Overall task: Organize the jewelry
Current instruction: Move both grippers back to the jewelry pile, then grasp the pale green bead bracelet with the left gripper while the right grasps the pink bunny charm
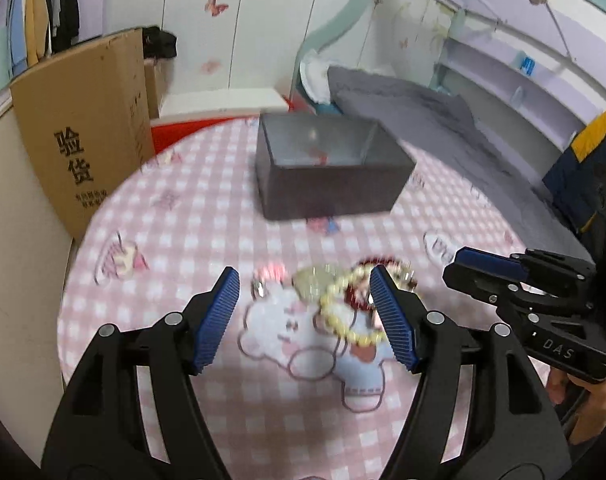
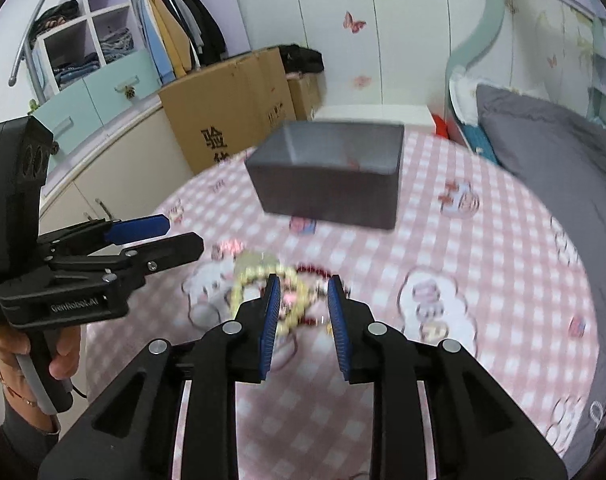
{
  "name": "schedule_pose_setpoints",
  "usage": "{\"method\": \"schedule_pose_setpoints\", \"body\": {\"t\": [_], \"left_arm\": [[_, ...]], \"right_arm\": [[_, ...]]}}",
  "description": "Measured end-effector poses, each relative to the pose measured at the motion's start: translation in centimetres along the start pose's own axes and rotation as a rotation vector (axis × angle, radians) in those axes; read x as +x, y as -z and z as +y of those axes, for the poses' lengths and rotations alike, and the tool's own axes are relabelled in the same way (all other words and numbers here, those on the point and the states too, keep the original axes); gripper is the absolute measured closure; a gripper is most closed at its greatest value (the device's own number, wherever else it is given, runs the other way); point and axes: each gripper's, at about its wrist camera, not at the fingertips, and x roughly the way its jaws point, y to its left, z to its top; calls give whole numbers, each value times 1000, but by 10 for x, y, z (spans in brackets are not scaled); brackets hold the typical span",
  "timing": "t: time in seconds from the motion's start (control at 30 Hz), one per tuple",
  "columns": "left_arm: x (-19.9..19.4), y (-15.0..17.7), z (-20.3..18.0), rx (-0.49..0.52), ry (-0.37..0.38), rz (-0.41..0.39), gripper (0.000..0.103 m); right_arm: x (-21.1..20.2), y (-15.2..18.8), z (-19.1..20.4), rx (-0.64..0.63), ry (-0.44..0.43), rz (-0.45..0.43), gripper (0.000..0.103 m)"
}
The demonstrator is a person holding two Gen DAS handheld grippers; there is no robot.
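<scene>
Left gripper (image 1: 305, 314) wide open above blurred jewelry pile (image 1: 343, 296) on pink checked cloth (image 1: 223, 208), gripping nothing. Right gripper (image 2: 303, 320) narrowly parted, also empty. Dark box (image 1: 327, 164) beyond.

Both wrist cams look steeply down, close; share jewelry pile (image 1: 343, 300) + box (image 1: 327, 168).

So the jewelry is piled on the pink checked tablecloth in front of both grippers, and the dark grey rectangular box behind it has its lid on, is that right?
Not quite. The dark grey rectangular box is open at the top, with no lid on it: the left wrist view looks down into its hollow inside. The rest holds: the jewelry, a pale bead bracelet tangled with dark red beads, lies on the pink checked tablecloth in front of both grippers.
</scene>
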Motion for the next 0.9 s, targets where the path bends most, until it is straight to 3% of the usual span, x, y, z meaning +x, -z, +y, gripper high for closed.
{"method": "schedule_pose_setpoints", "body": {"t": [0.33, 0.47, 0.6, 0.73, 0.9], "left_arm": [[30, 22, -8, 3, -25, 85, 37], [42, 24, -14, 15, -31, 125, 53], [47, 25, -19, 47, -66, 124, 57], [49, 25, -22, 74, -90, 115, 91], [36, 24, -21, 58, -3, 59, 94]], "right_arm": [[8, 22, -1, 3, 32, 29, 80], [8, 24, -6, 14, 32, 30, 77], [9, 25, -8, 19, 29, 31, 76], [11, 26, -7, 20, 25, 33, 75], [11, 26, -6, 20, 21, 34, 75]]}}
